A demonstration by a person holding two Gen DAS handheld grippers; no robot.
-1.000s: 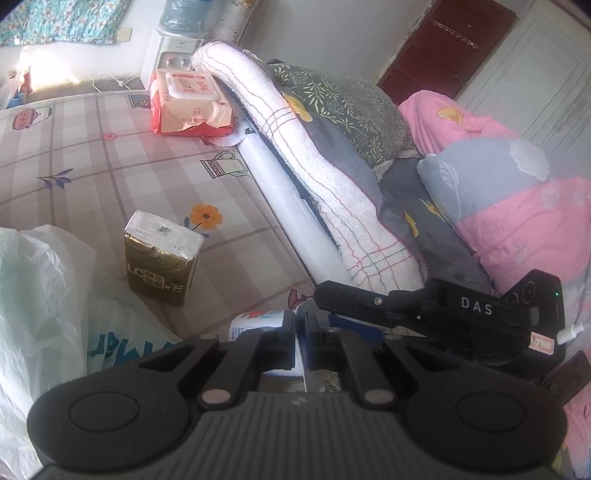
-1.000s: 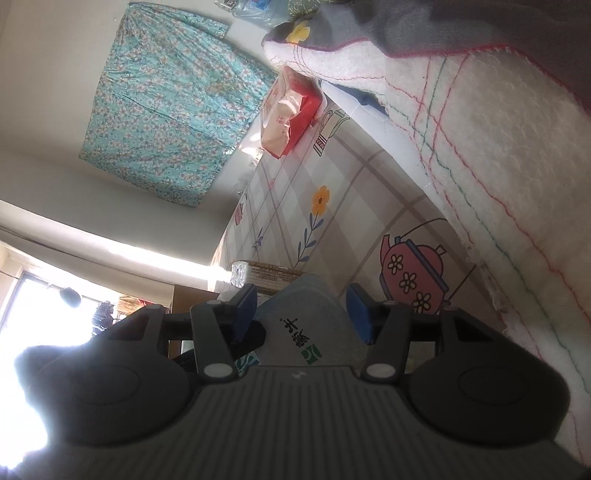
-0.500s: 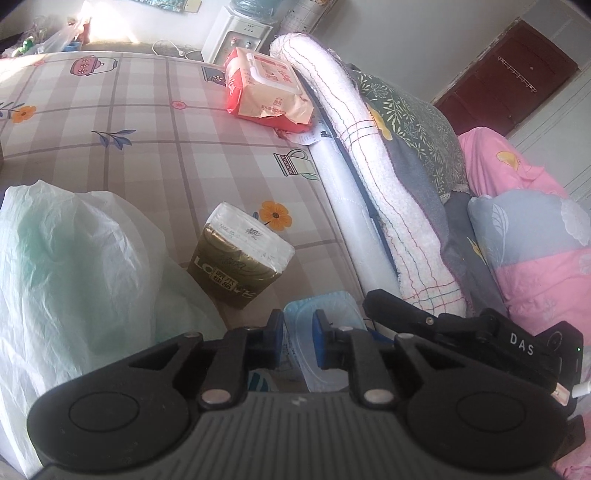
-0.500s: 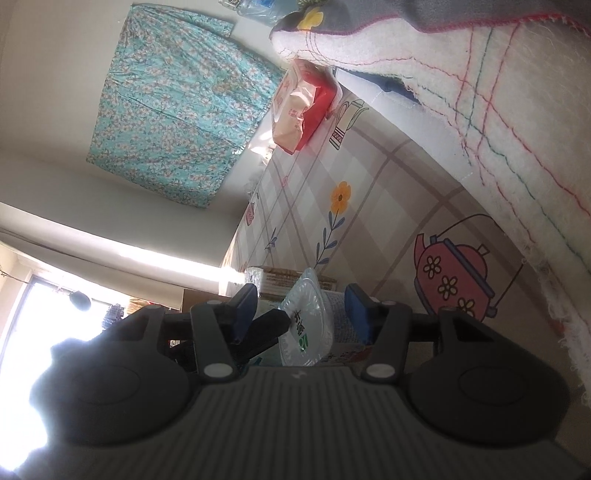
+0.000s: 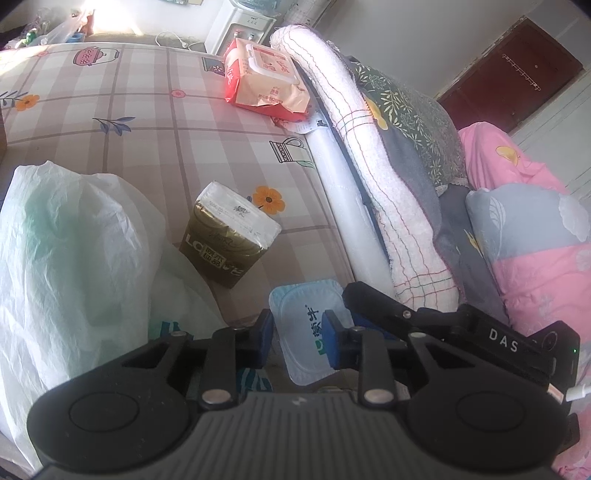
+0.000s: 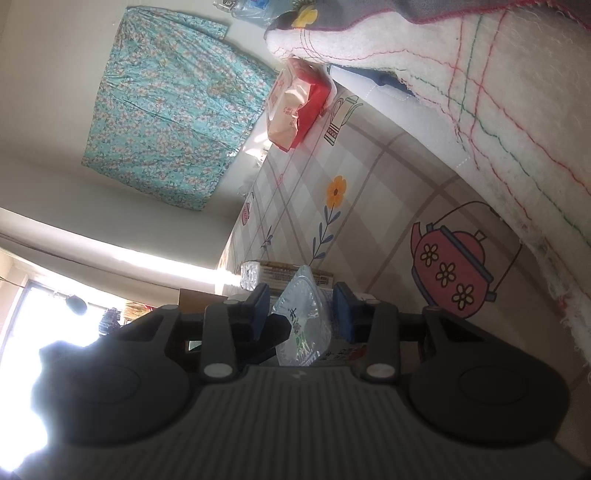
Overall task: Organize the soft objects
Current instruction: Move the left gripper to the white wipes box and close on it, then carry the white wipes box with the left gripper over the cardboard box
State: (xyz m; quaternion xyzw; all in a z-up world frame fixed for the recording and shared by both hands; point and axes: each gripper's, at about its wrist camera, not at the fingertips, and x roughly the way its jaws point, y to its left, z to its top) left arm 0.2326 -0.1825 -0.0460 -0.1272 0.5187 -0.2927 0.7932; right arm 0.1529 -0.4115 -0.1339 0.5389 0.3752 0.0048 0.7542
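Left wrist view: the left gripper (image 5: 297,338) is opening, the milk pouch (image 5: 308,325) lying between its blue pads over the bed (image 5: 147,122). A gold tissue pack (image 5: 229,240) stands beside a white bag (image 5: 70,240).

Right wrist view: the right gripper (image 6: 301,308) is closing around the pouch (image 6: 303,317), pads not yet pressing.

Home bedroom: bed (image 5: 147,122) under a checked teapot-print sheet, rolled blankets (image 5: 362,155), pink quilt (image 5: 535,236), floral curtain (image 6: 177,122), water dispenser (image 5: 240,26), brown door (image 5: 509,74).
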